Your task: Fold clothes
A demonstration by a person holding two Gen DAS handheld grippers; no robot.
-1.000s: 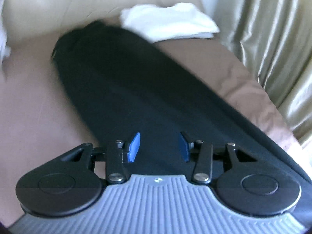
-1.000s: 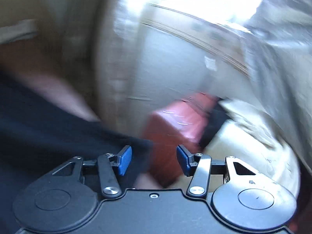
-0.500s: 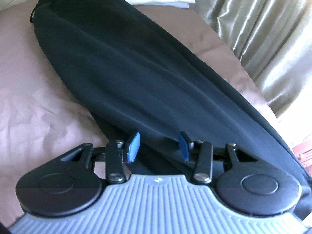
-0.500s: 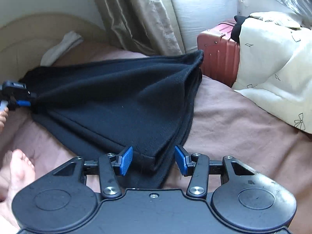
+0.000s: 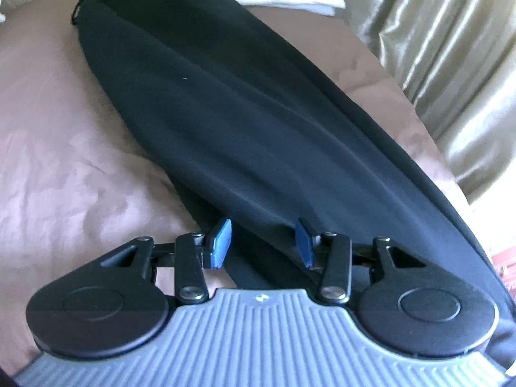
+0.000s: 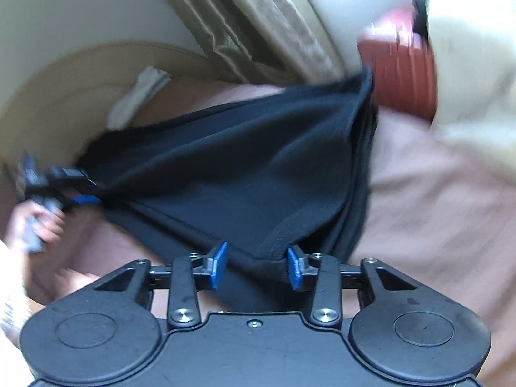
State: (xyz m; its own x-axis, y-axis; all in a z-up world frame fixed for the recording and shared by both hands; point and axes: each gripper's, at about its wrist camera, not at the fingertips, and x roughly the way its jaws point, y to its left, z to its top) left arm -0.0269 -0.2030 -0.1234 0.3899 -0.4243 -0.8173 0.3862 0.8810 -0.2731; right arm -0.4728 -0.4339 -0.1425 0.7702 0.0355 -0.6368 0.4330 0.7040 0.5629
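Black trousers (image 5: 258,122) lie along the bed (image 5: 64,161) — soft, limp, likely light. Left gripper (image 5: 262,242) apparently pinches one hem; right gripper (image 6: 256,266) is closing around the other hem — pads not yet pressing.

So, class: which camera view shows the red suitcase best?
The right wrist view: the red suitcase stands beyond the black garment, blurred but broad. The left wrist view catches only a reddish sliver at its right edge.
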